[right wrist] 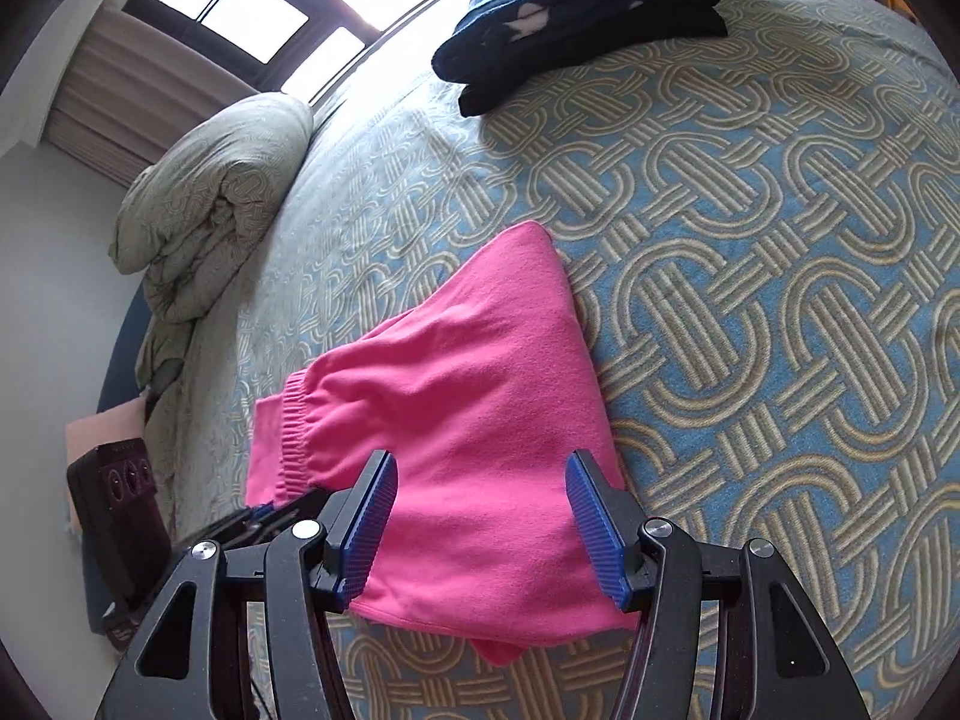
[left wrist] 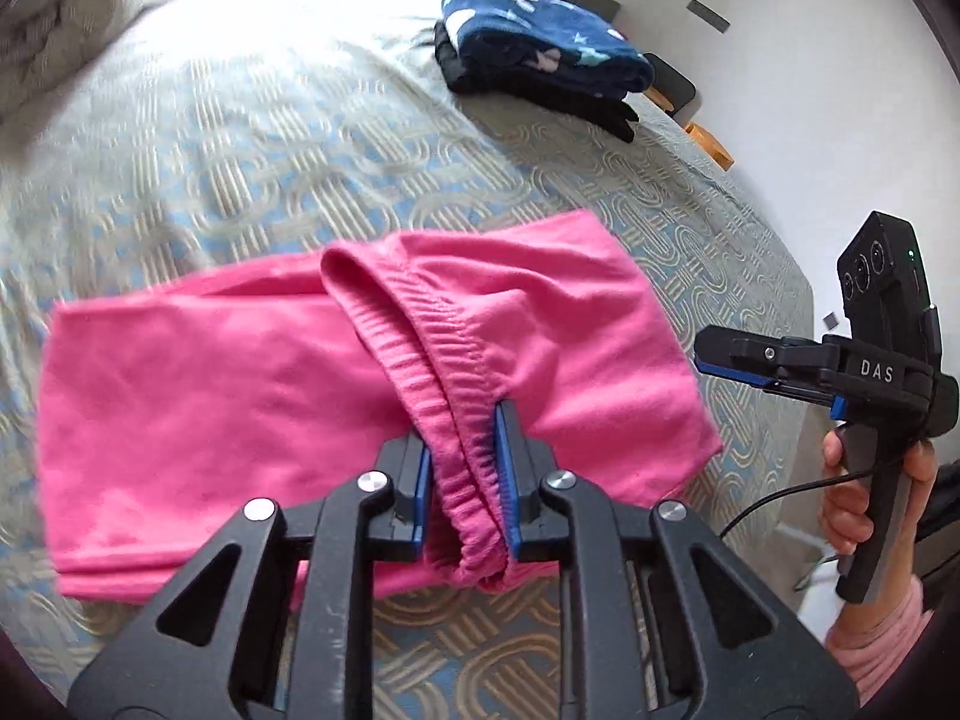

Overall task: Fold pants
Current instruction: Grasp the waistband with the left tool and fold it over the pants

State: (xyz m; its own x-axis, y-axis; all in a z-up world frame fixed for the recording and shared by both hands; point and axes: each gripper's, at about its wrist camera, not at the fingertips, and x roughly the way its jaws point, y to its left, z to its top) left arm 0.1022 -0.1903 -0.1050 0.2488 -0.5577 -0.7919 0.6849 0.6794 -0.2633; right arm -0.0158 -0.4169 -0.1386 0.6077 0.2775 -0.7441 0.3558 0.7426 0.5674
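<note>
one bed (right wrist: 750,252) with a blue and tan woven-pattern cover fills both views. one rolled grey duvet (right wrist: 210,204) lies at its far end. one stack of folded dark clothes (left wrist: 540,66), navy with pale stars on top, sits near the far edge. one pair of pink pants (left wrist: 240,396) lies partly folded in the middle of the bed. two grippers: the left gripper (left wrist: 465,468) pinches the elastic waistband (left wrist: 444,360) and lifts it; the right gripper (right wrist: 480,516), held by one hand (left wrist: 870,498), hovers over the pants with jaws wide apart, gripping nothing.
</note>
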